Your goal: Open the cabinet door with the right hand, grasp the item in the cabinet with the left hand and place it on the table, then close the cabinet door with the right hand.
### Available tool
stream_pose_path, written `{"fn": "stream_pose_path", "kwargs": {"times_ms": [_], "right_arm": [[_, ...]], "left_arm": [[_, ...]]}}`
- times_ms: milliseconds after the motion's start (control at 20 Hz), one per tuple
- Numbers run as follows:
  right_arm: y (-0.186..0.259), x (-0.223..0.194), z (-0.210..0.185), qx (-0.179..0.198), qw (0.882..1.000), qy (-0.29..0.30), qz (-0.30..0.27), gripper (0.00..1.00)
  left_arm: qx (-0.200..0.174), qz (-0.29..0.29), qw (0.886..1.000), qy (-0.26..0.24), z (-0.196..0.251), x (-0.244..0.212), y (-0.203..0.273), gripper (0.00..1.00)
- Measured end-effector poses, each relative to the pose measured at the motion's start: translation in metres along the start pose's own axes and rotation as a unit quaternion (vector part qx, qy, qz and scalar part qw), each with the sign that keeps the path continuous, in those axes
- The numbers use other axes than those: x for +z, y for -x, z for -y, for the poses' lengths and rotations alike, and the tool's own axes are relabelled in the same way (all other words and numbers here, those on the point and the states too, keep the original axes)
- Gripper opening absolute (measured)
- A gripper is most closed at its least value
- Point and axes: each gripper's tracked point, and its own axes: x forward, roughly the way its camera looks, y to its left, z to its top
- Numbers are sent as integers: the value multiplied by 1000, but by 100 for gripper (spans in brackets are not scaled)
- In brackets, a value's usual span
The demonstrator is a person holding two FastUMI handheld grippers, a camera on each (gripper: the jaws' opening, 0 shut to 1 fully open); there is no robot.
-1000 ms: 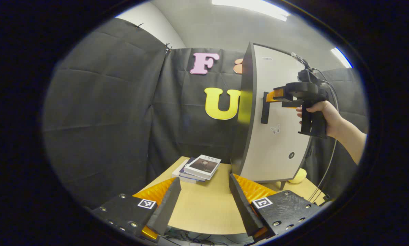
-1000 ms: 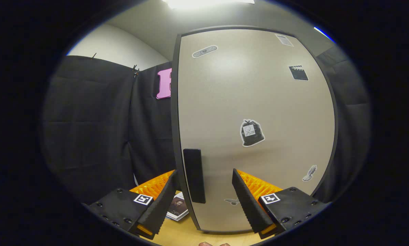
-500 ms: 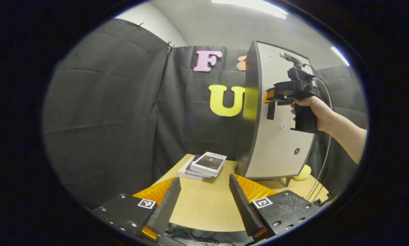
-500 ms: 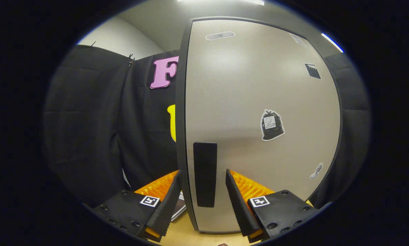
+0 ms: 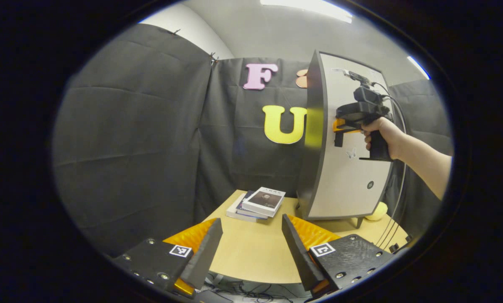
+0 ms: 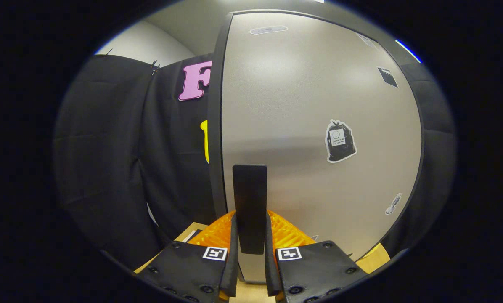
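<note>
Handle: your right gripper (image 6: 250,269) has both fingers pressed on the dark vertical handle (image 6: 250,206) of the cabinet door (image 6: 319,126); the door lies flat against the cabinet.
Left gripper: your left gripper (image 5: 248,248) hangs with jaws apart above the table (image 5: 251,252), well apart from the cabinet.
Writing: stickers (image 6: 340,141) on the door are too small to read.
Hand: your hand (image 5: 382,134) holds the right gripper level at the handle.
Books: a stack of books (image 5: 260,204) lies beside the cabinet.

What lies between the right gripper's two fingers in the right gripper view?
The black door handle of the cabinet door stands upright between the right gripper's fingers, which have closed in against its sides. The right gripper view shows this.
</note>
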Motion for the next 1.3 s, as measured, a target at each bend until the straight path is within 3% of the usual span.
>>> {"fn": "stream_pose_path", "kwargs": {"times_ms": [300,1300], "right_arm": [[3,-2,-1,27,1000,-8,13,15],[73,-3,-1,140,990,15,1,17]], "left_arm": [[-10,-4,1000,-2,11,-6,2,86],[-43,-13,999,-12,57,-10,9,86]]}}
